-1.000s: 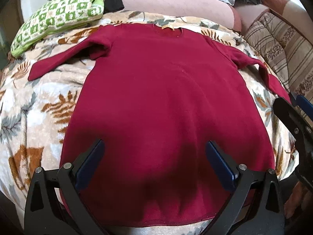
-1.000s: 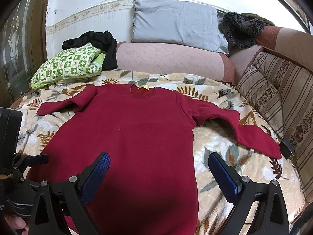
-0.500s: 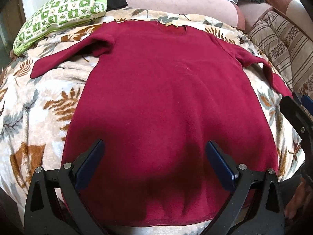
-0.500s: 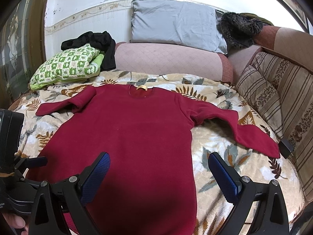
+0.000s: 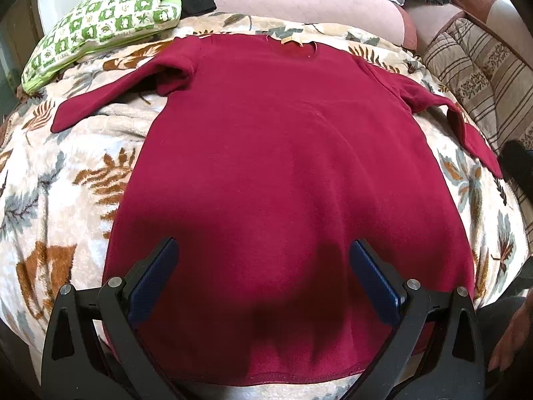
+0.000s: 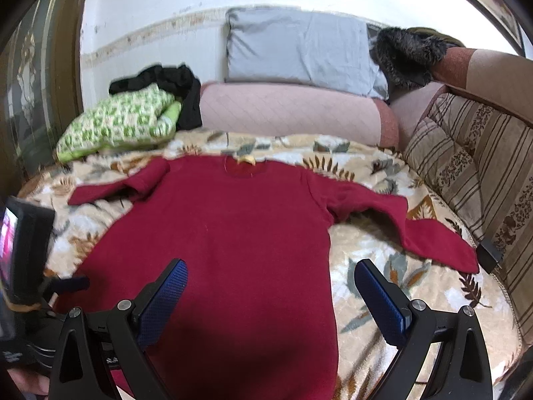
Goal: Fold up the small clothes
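A dark red long-sleeved sweater [image 5: 293,153] lies flat, front down, on a leaf-patterned blanket [image 5: 60,186], collar at the far side, sleeves spread left and right. It also shows in the right wrist view [image 6: 233,240]. My left gripper [image 5: 263,273] is open and empty, above the sweater's near hem. My right gripper [image 6: 269,290] is open and empty, above the sweater's right side edge. The left gripper's body [image 6: 23,260] shows at the left of the right wrist view.
A green checked cushion [image 5: 100,23] and black clothes [image 6: 166,83] lie at the far left. A pink bolster [image 6: 293,113], grey pillow [image 6: 299,50] and fur item [image 6: 409,53] are at the back. Striped cushions [image 6: 466,180] line the right.
Both grippers have lifted and pulled back a little, so the views tilt up. The sweater has not moved and both grippers stay open.
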### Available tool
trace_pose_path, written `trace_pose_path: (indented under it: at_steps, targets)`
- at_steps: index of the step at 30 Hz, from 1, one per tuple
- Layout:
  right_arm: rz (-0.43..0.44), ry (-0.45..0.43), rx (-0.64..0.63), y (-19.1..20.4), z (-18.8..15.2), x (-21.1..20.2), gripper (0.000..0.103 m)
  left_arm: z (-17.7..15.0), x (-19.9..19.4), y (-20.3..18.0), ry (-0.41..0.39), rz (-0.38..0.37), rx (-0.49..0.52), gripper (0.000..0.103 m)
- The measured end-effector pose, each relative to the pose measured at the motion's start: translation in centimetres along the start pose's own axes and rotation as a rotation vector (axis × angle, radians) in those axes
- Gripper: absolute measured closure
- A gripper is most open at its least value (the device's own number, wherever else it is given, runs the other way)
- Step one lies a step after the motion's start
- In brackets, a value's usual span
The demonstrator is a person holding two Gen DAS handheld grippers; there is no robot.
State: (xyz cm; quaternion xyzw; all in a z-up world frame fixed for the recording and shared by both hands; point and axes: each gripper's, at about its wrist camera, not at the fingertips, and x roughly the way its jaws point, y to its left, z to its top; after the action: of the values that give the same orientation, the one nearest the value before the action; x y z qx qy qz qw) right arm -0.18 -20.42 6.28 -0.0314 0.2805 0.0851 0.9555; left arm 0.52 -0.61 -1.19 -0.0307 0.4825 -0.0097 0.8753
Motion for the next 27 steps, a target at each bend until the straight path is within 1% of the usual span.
trace_pose_path:
  at_steps: [1,3,4,5,6,9,12,15,17,20,27]
  targets:
    - [-0.018,-0.014,0.007,0.0,0.0,-0.2,0.003,0.0,0.0,0.0,0.002,-0.001,-0.002,0.001]
    - [-0.086,-0.042,0.017,-0.1,0.1,-0.6,0.003,0.0,0.1,0.0,0.002,0.0,0.0,0.001]
    - [-0.107,-0.05,0.024,-0.3,0.1,-0.7,0.003,0.0,0.1,0.0,0.002,0.001,0.001,0.001]
    - [-0.11,-0.055,0.032,-0.4,0.0,-0.8,0.003,-0.1,0.1,0.0,0.002,0.005,0.003,0.001]
    - [-0.088,-0.052,0.038,-0.5,-0.1,-0.7,0.003,-0.1,0.2,-0.1,0.003,0.007,0.003,0.001]
    - [-0.061,-0.035,0.023,-0.1,-0.1,-0.5,0.003,-0.3,0.2,0.0,-0.002,0.024,-0.001,0.001]
    - [-0.017,-0.012,0.018,0.1,-0.3,-0.1,0.003,-0.3,0.0,0.1,-0.027,0.049,-0.009,0.001]
    - [0.027,0.064,0.046,-0.1,-0.7,1.1,0.003,-0.3,0.0,0.3,-0.032,0.052,-0.017,0.001]
    - [0.032,0.085,0.056,-0.2,-0.9,1.5,0.003,-0.4,0.0,0.4,-0.024,0.041,-0.02,0.001]
    - [0.032,0.087,0.064,-0.3,-1.1,1.6,0.003,-0.3,0.1,0.4,-0.015,0.029,-0.025,0.001]
    - [0.034,0.094,0.073,-0.2,-1.3,1.8,0.003,-0.3,0.2,0.3,-0.004,0.035,-0.028,0.001]
